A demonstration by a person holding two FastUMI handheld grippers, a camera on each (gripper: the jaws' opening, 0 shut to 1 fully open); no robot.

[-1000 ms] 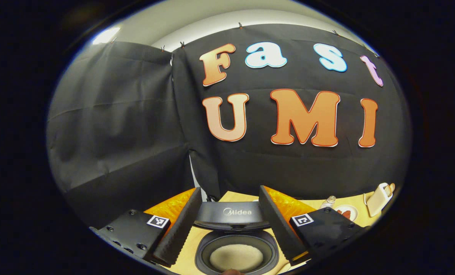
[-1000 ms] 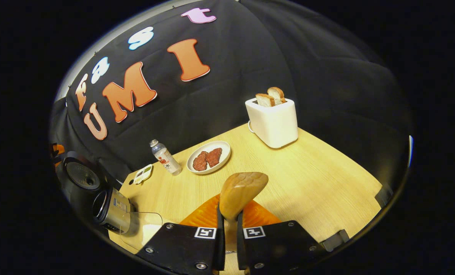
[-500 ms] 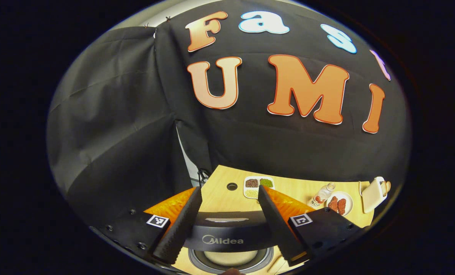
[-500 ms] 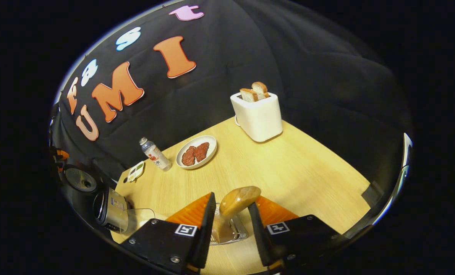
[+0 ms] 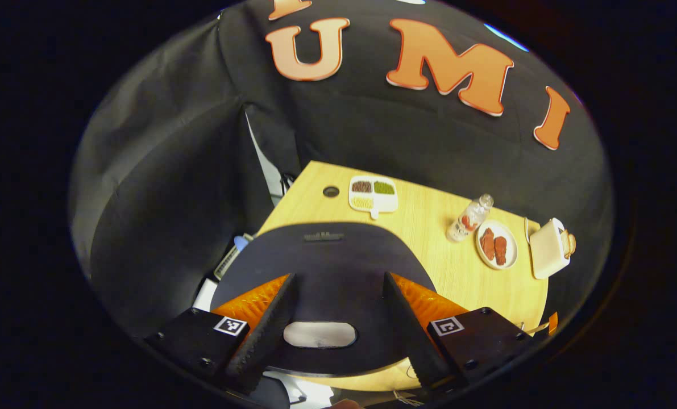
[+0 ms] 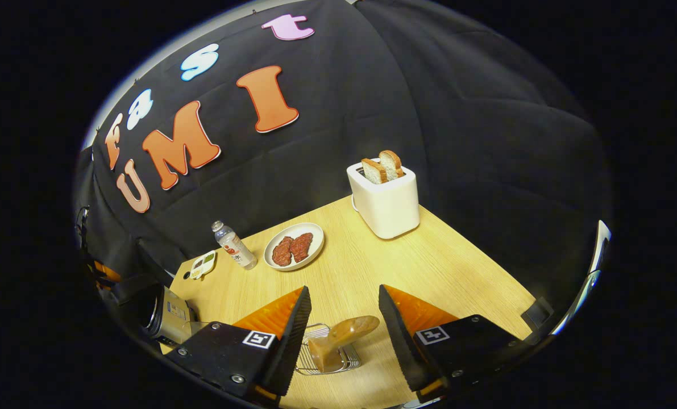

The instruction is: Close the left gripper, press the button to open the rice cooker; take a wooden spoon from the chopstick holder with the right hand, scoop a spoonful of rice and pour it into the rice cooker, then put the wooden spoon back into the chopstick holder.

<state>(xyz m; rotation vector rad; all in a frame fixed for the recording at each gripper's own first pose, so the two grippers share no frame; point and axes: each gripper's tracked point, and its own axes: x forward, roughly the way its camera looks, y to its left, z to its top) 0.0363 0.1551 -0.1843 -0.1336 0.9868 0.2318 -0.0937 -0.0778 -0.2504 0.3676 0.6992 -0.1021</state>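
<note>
Since a second ago the rice cooker lid has swung down from standing open to lying shut beneath my left gripper, whose jaws hang wide and empty, one at either side above the lid; on the right, my right gripper has let go of the wooden spoon, jaws now wide apart, and the spoon leans in the wire chopstick holder on the table; I judge the task essentially finished.
</note>
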